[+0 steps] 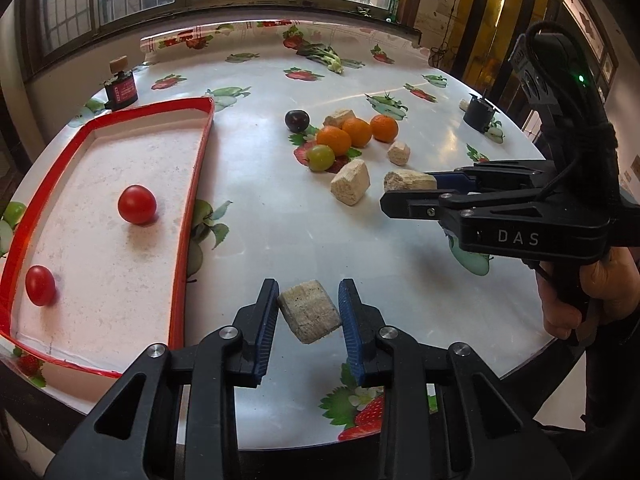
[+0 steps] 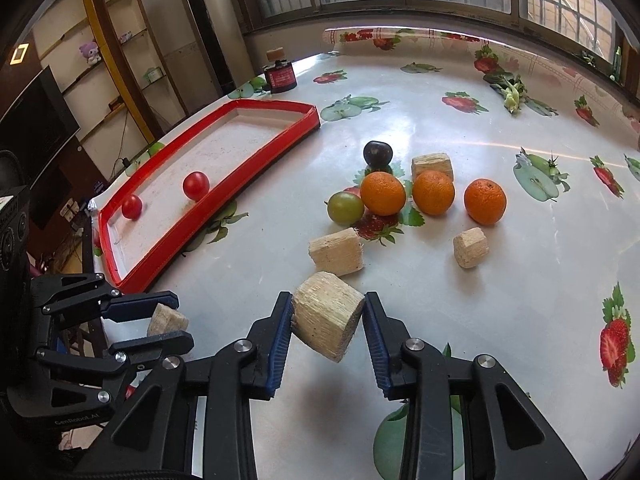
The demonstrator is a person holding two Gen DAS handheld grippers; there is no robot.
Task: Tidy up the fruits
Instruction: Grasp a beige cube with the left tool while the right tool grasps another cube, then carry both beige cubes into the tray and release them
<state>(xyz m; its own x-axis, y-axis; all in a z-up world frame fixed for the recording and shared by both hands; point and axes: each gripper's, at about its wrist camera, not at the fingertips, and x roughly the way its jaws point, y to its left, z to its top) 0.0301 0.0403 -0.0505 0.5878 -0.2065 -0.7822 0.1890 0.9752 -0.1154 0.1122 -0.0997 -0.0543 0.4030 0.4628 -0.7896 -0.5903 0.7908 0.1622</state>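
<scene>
1. While each gripper clamps a pale block, left gripper (image 1: 309, 312) and right gripper (image 2: 326, 326) hover above the bench (image 1: 400, 280).
2. Oranges (image 2: 383, 193) lie mid-frame, ahead of the right gripper; red tray (image 1: 188, 216) sits left, nearer the left gripper.

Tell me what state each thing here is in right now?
Left gripper: jaws shut on a pale block, held above the table.
Right gripper: jaws shut on another pale block.
Red-rimmed tray: holds two cherry tomatoes.
Three oranges: loose on the table.
Green grape: loose, beside an orange.
Dark plum: loose.
Three other blocks: lying on the table.
</scene>
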